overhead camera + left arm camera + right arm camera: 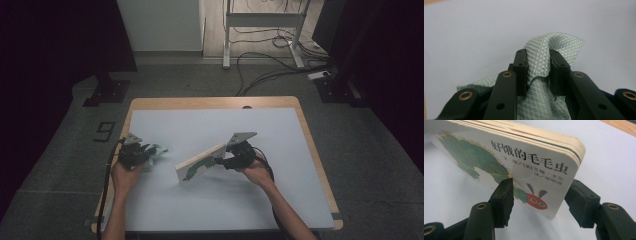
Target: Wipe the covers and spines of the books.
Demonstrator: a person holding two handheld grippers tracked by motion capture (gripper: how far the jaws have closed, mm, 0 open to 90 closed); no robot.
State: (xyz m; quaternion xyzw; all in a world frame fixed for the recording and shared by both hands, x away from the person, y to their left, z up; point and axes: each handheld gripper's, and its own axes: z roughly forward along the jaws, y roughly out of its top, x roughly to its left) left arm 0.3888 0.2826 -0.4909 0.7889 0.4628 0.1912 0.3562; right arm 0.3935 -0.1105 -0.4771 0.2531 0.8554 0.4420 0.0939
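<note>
Fingers of the left gripper [537,72] are drawn close and pinch a fold of the pale green quilted cloth [554,47], which bunches up between them and spills out above and below. In the high view this gripper [134,152] sits near the left edge of the table [210,120], with the cloth [157,150] trailing towards the middle and resting on the white surface.

Fingers of the right gripper [541,200] stand well spread on either side of the white board book with a green caterpillar on its cover [506,162]. One finger touches the cover; the other lies just beside the book's rounded corner, and I cannot tell whether it touches. In the high view the book [200,165] is tilted, its lower left end on the table near the centre and its upper end at the right gripper [222,161].

Risks, as I judge them: the cloth is held only by a fold, so a firm rub could pull it free. The book seems propped rather than clamped; if the fingers do not close squarely on the thick stiff pages, it may slide off its corner and fall flat, or twist away under the cloth's pressure.
</note>
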